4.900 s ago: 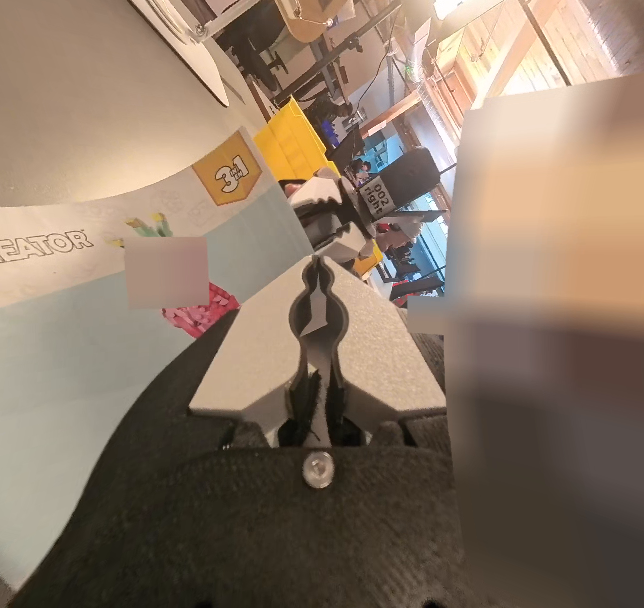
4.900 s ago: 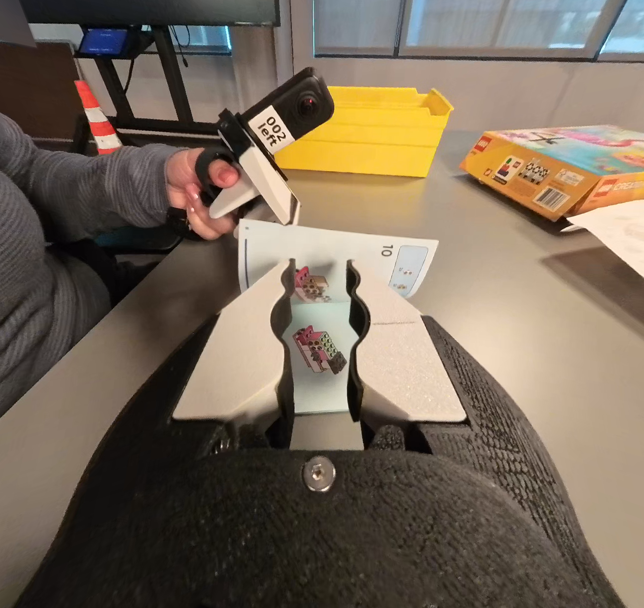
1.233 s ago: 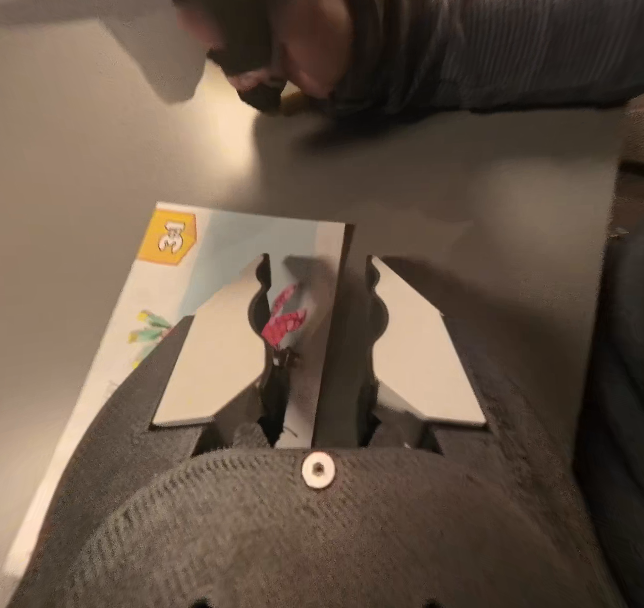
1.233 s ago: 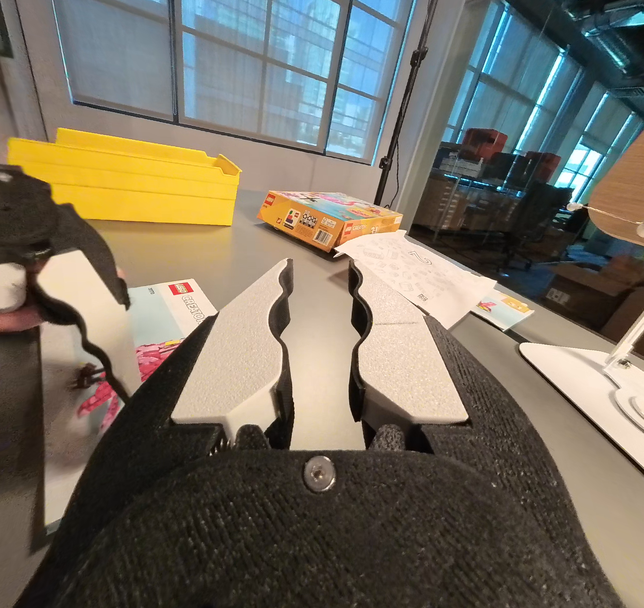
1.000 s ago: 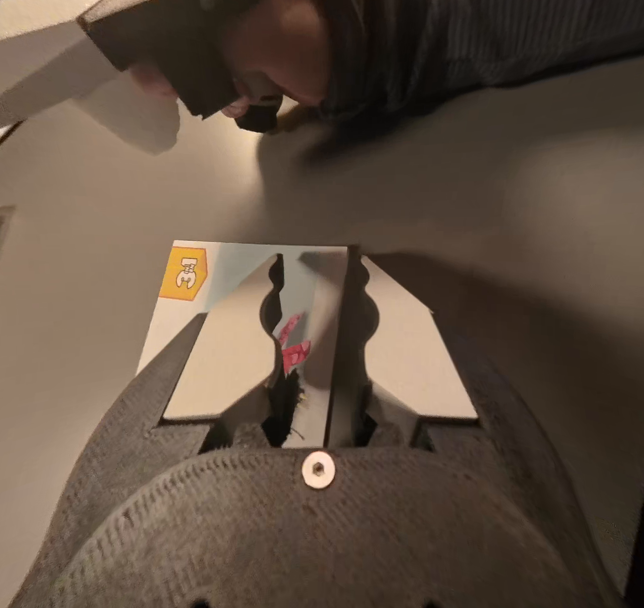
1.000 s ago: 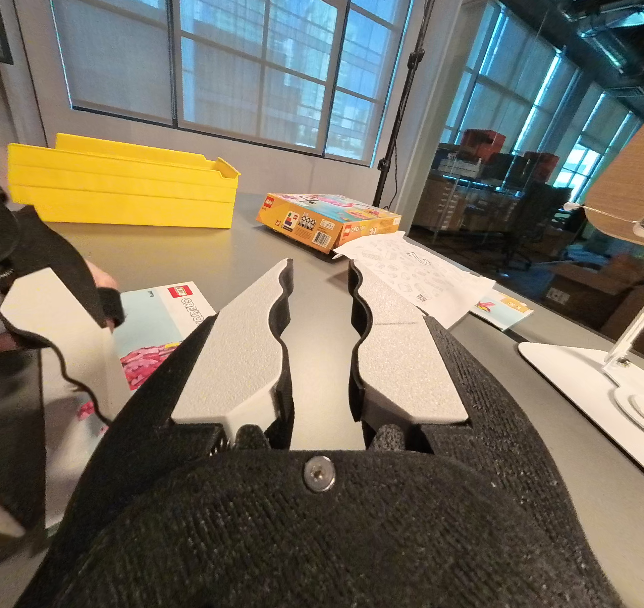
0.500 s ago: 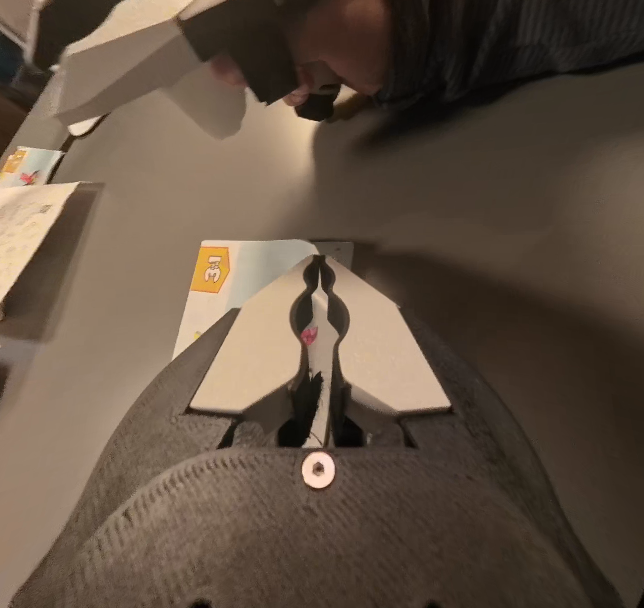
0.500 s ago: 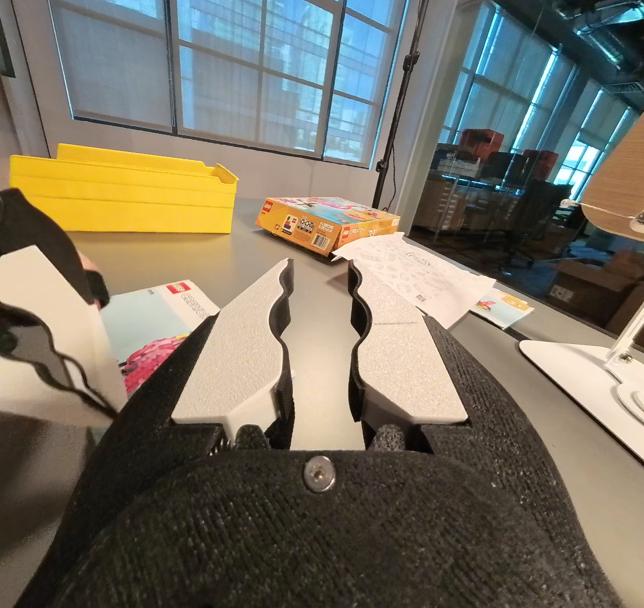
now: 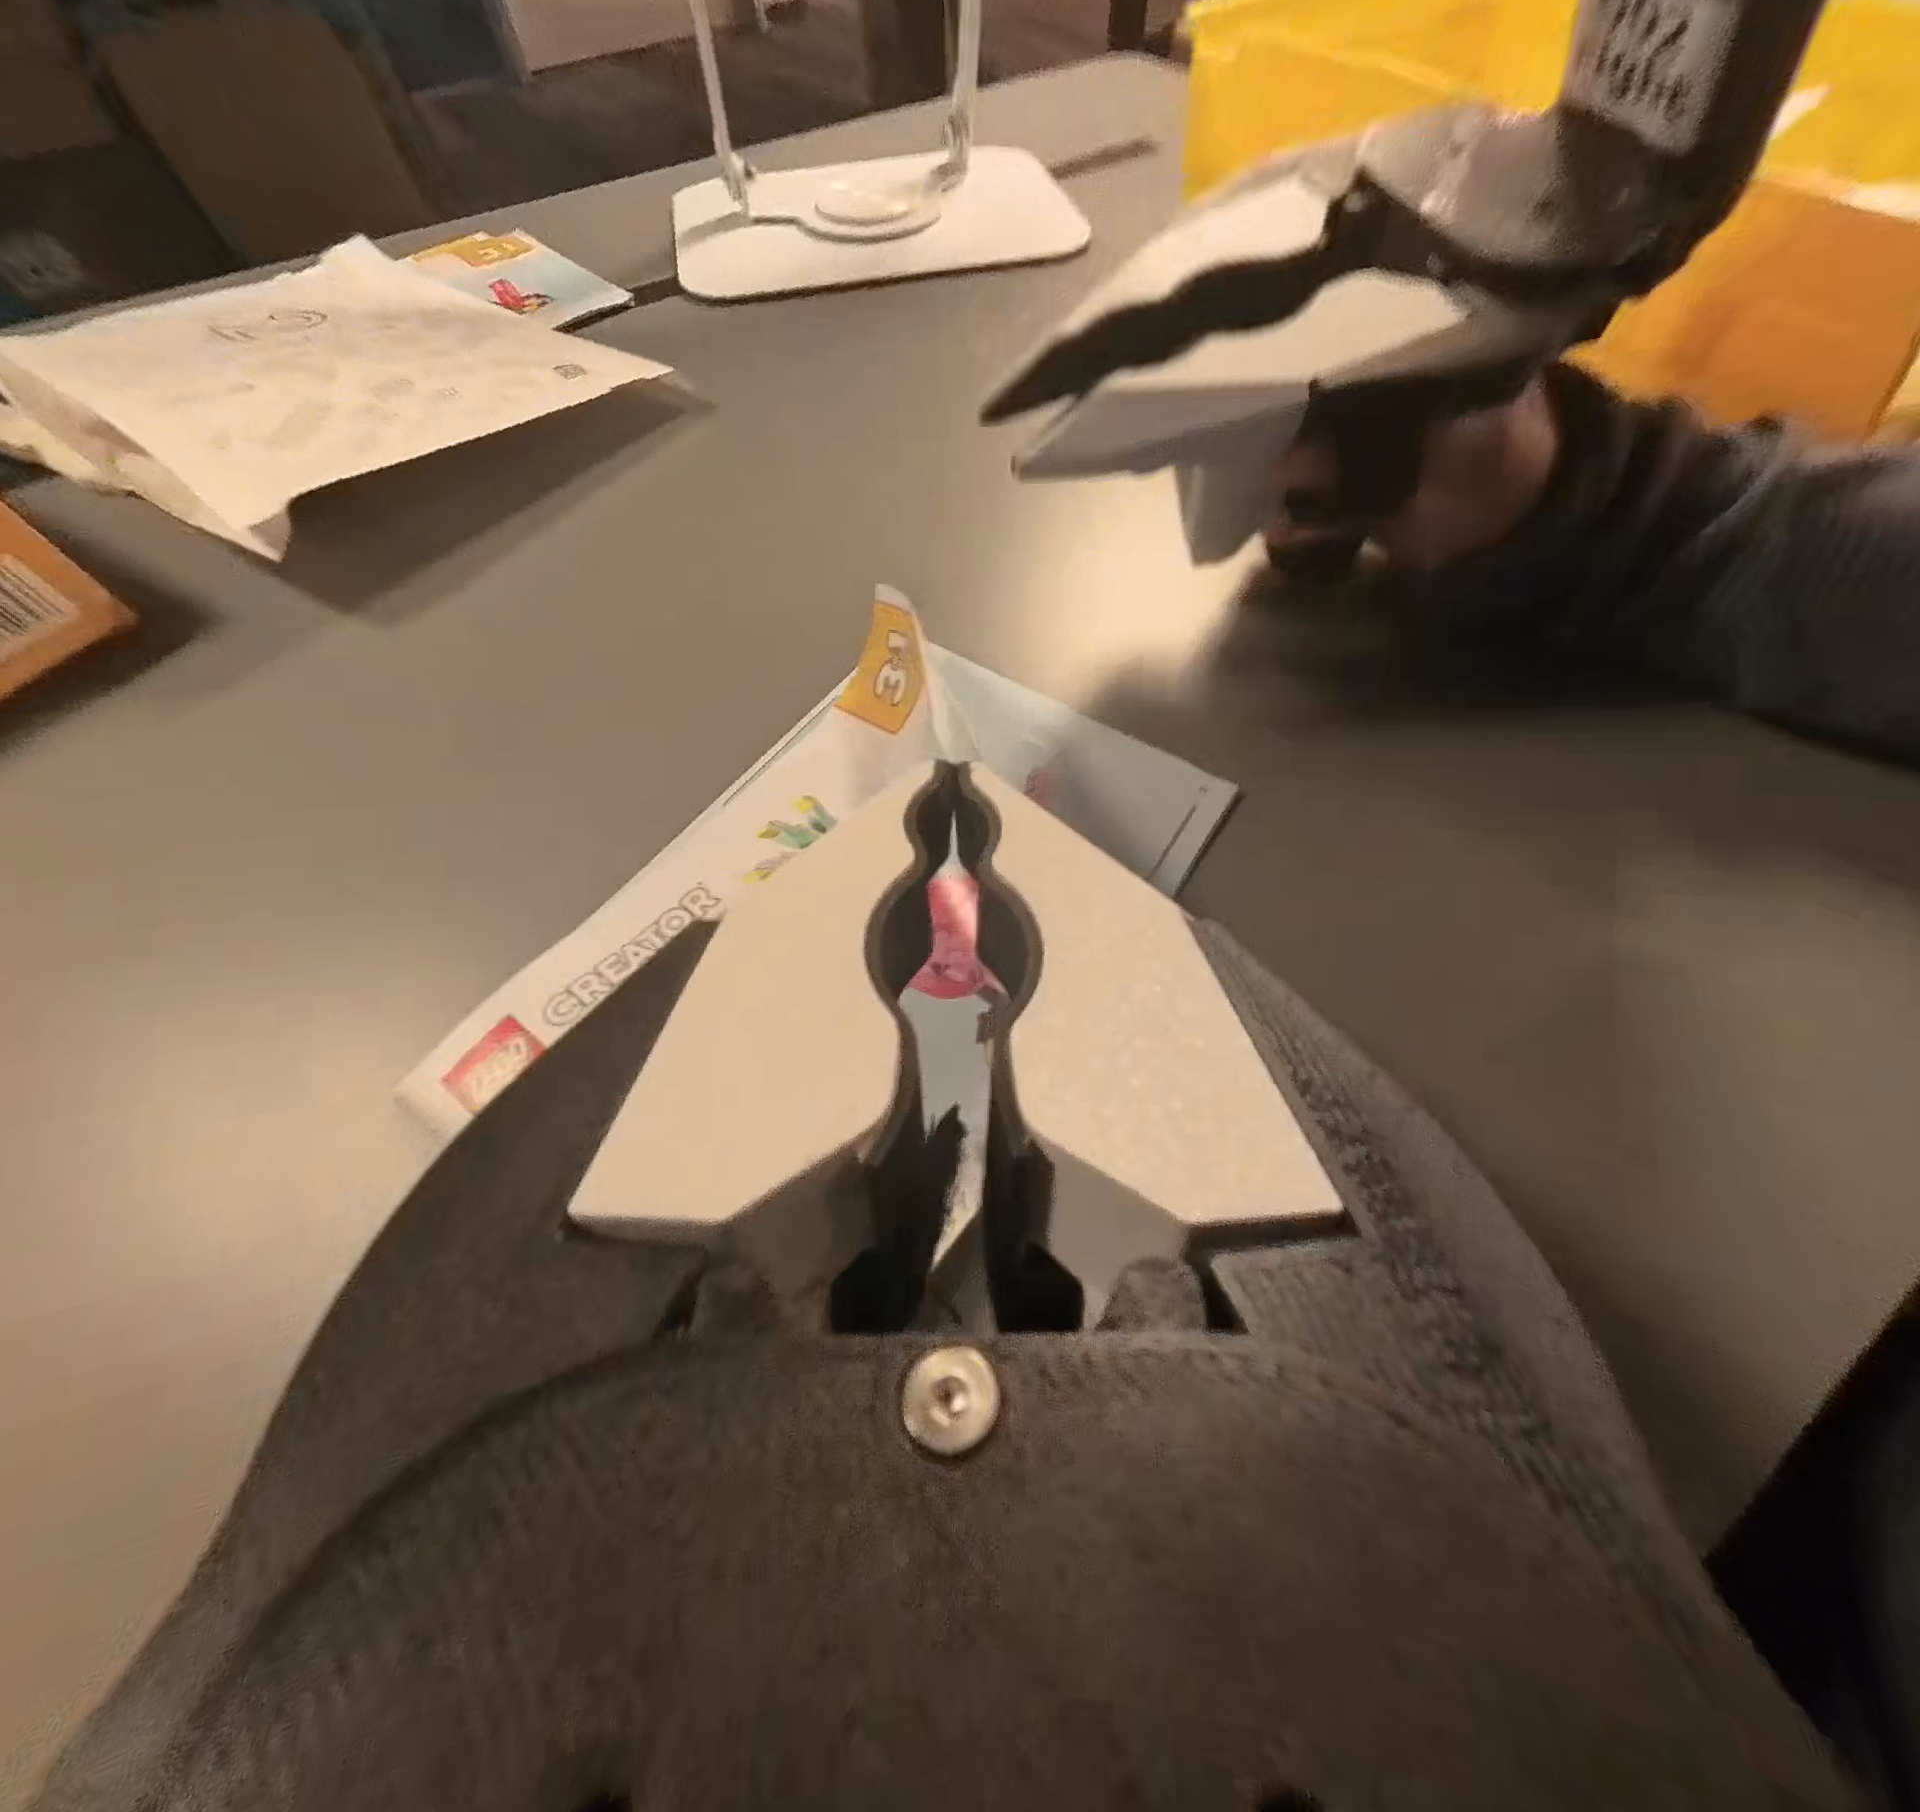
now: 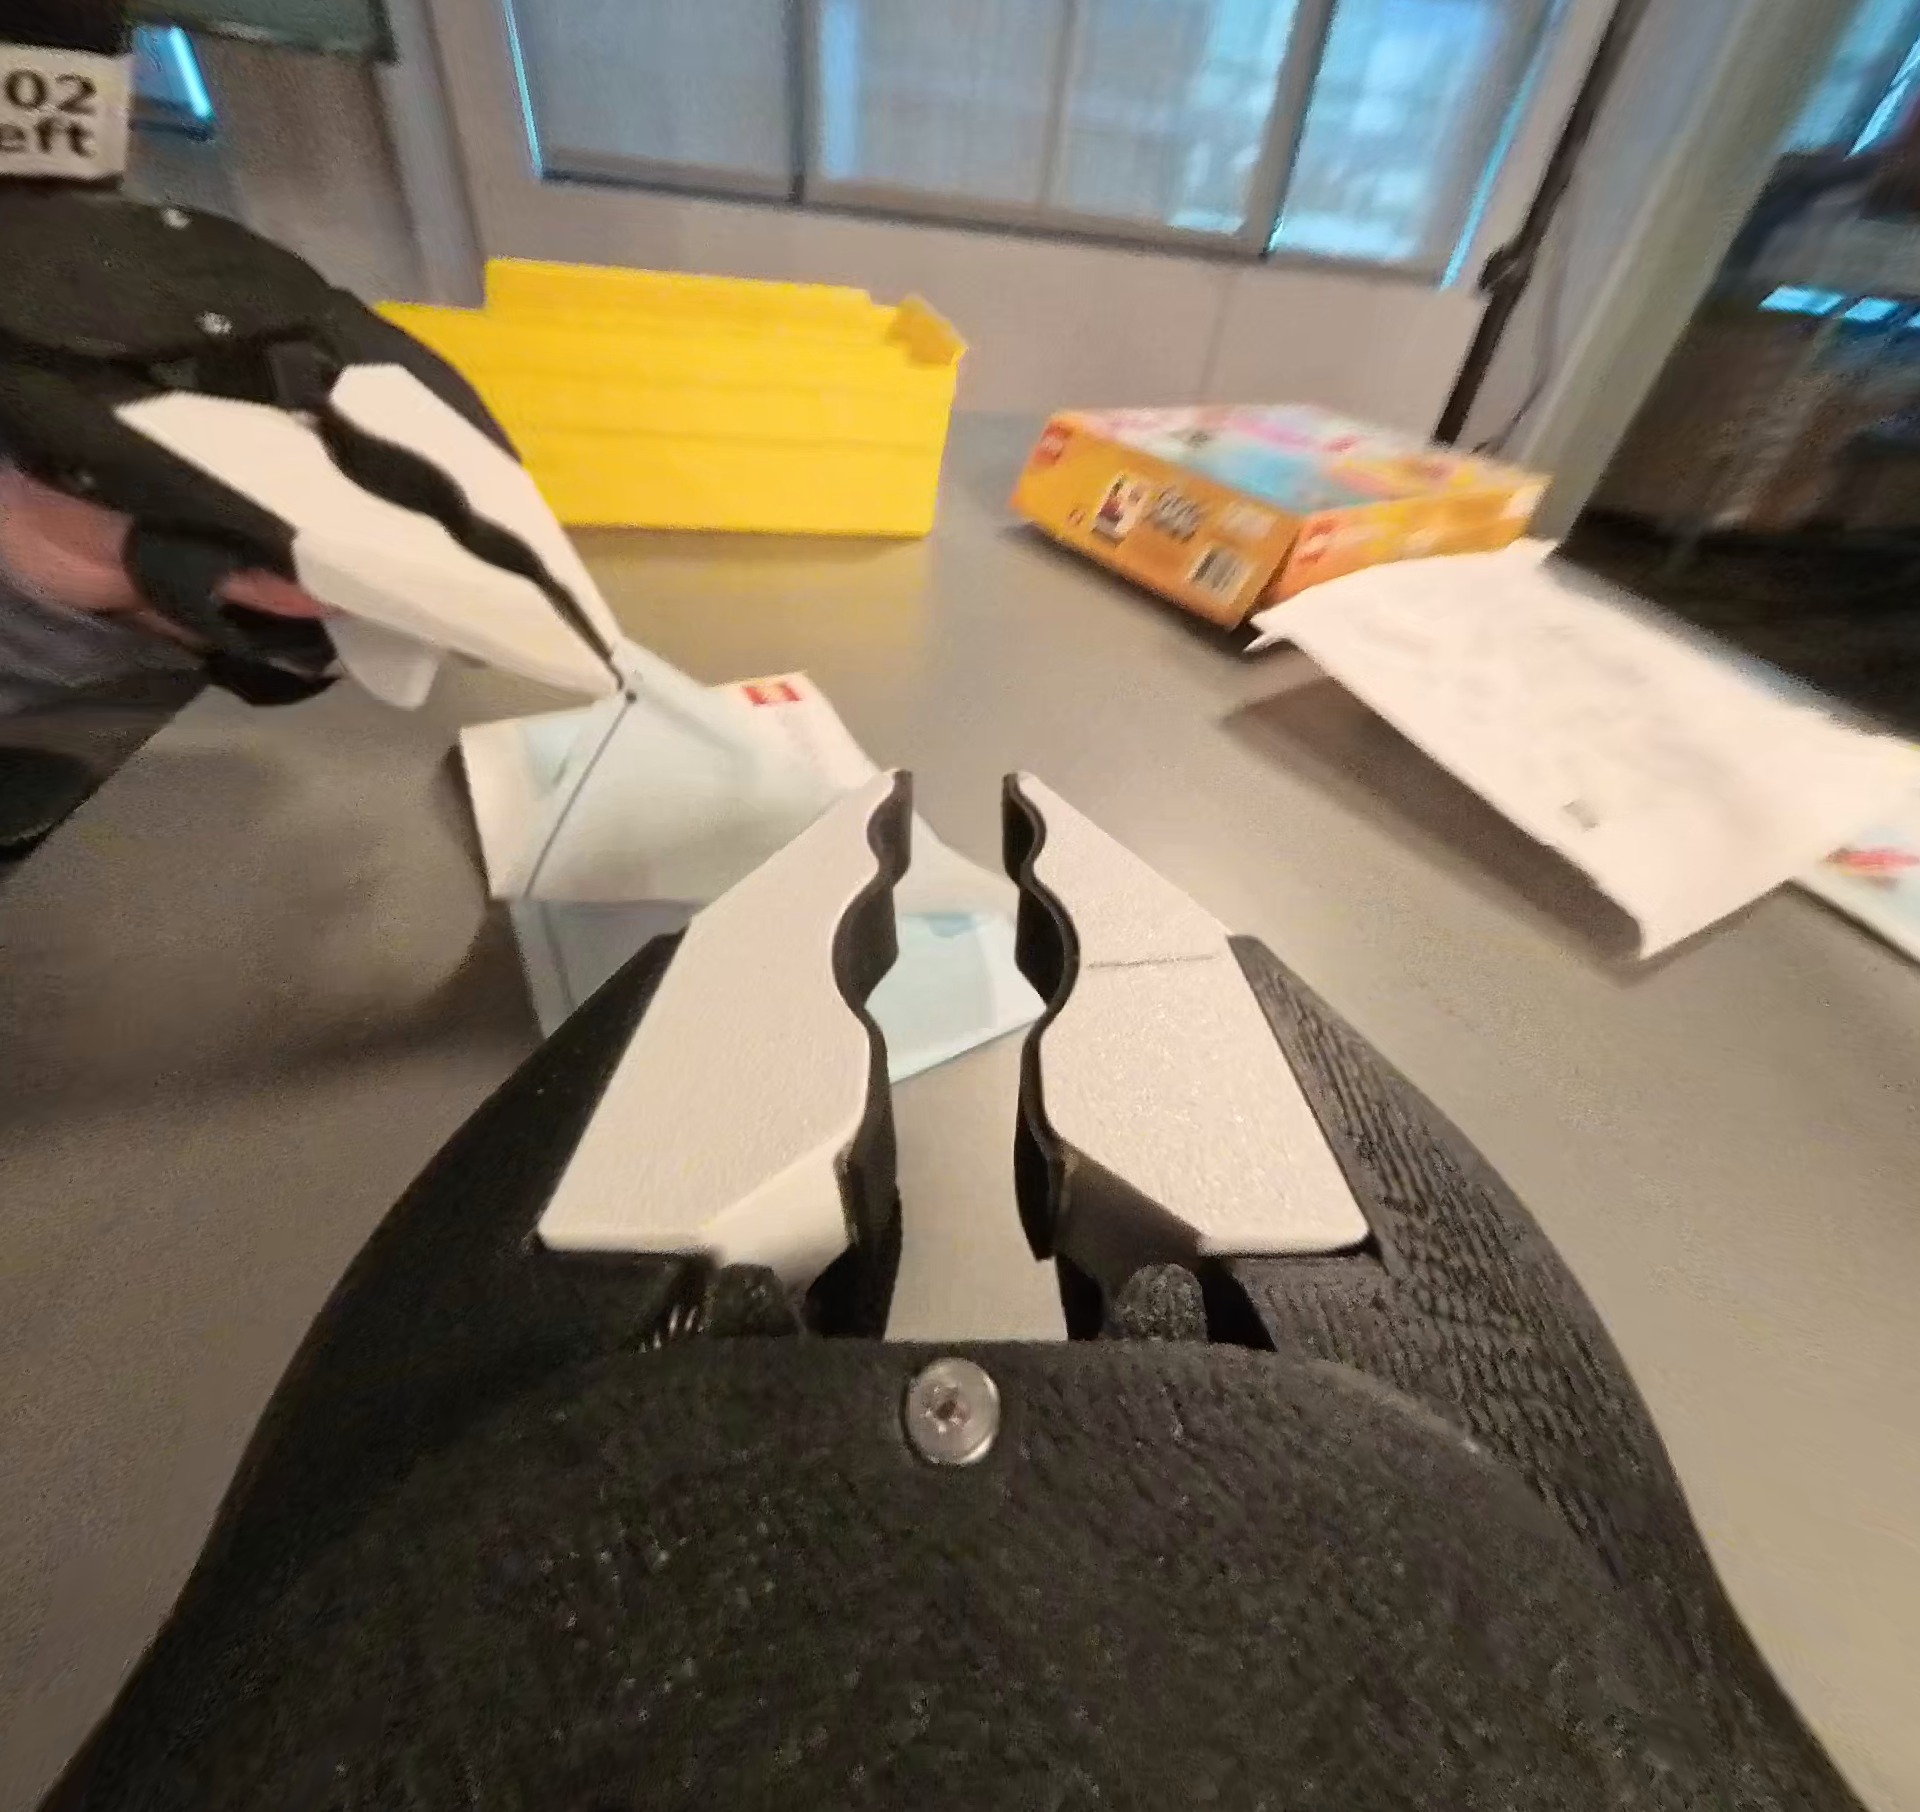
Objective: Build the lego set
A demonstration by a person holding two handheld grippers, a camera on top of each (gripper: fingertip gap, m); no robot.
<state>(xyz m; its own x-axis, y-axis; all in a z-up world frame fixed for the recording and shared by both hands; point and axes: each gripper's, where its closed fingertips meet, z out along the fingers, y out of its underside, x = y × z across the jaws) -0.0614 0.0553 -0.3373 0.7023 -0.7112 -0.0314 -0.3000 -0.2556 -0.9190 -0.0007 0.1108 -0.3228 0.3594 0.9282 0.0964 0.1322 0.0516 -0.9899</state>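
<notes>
Two claws are in your hands over the grey bench (image 10: pixel 1403 1087). Your left claw (image 9: pixel 951 770) is clenched on the lifted cover page of the thin pale-blue and white instruction booklet (image 10: pixel 665 806), whose remaining pages lie flat on the bench. Your right claw (image 10: pixel 956 786) hangs released just above the booklet's near corner, its pads apart and gripping nothing. Behind stand stacked yellow plastic bins (image 10: pixel 727 412); their contents are hidden. Right of them lies a closed orange cardboard toy box (image 10: pixel 1268 505), with a white printed paper bag (image 10: pixel 1579 723) leaning against it.
</notes>
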